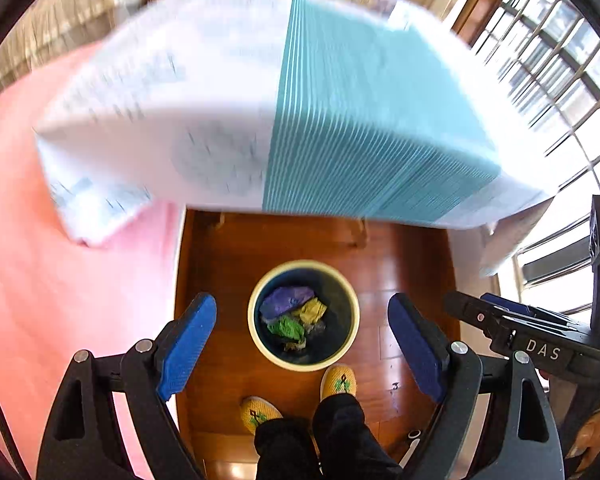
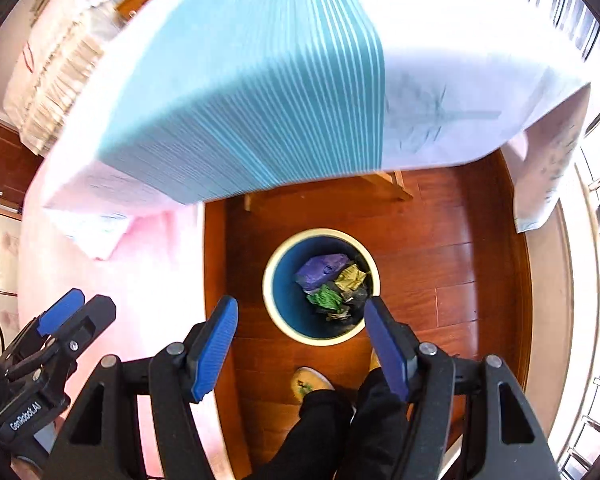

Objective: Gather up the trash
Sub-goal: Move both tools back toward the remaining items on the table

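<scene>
Crumpled paper trash [image 1: 290, 314] sits in the bin [image 1: 256, 320] far below both spread, empty grippers, left [image 1: 302, 346] and right [image 2: 300, 344]; it looks light, soft, easily pinched at any fold.

left wrist: high, facing down | right wrist: same | shared: bin [image 1: 303, 315]

Left gripper [image 1: 302, 346] jaws wide apart, nothing between them. Bin [image 1: 304, 315] on wooden floor [image 1: 404, 264], framed between jaws, holds purple, yellow, green crumpled trash [image 1: 292, 312]. Cloth-covered counter [image 1: 260, 100] beyond jaws, blurred. Right gripper [image 1: 512, 328] beside right jaw.
</scene>
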Motion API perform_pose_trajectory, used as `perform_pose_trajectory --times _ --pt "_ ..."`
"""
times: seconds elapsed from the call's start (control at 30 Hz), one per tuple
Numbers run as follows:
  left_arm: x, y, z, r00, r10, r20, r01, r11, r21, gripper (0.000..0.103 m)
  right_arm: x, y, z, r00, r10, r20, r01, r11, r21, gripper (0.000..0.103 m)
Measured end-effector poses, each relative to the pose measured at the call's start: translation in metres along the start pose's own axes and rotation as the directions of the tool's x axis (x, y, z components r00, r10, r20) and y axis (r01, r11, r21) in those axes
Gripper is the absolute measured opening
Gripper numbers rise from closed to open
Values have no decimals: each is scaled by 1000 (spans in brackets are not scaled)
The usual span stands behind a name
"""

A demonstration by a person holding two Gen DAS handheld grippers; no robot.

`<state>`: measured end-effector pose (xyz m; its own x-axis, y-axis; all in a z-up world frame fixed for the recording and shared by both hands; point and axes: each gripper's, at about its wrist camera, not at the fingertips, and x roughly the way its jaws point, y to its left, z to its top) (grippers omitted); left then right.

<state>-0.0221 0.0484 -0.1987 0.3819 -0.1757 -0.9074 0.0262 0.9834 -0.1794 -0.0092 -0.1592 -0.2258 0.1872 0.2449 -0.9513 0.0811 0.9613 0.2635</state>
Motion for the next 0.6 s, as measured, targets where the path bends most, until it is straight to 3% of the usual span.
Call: perform_pose_trajectory --times 0.2,0.4,0.53,0.6 --pt "-72 -2 24 997 -29 67 27 999 32 86 -71 27 7 998 20 67 -18 999 -29 66" --pt "-125 -18 46 989 10 148 -26 994 108 86 -120 40 17 989 37 145 -35 999 -14 66" --pt "-150 -29 64 978 35 208 -71 983 167 75 -147 44 32 975 37 219 -41 999 13 66" --pt "-157 -34 75 976 23 217 -65 980 190 74 -158 47 42 967 49 249 -58 998 28 66"
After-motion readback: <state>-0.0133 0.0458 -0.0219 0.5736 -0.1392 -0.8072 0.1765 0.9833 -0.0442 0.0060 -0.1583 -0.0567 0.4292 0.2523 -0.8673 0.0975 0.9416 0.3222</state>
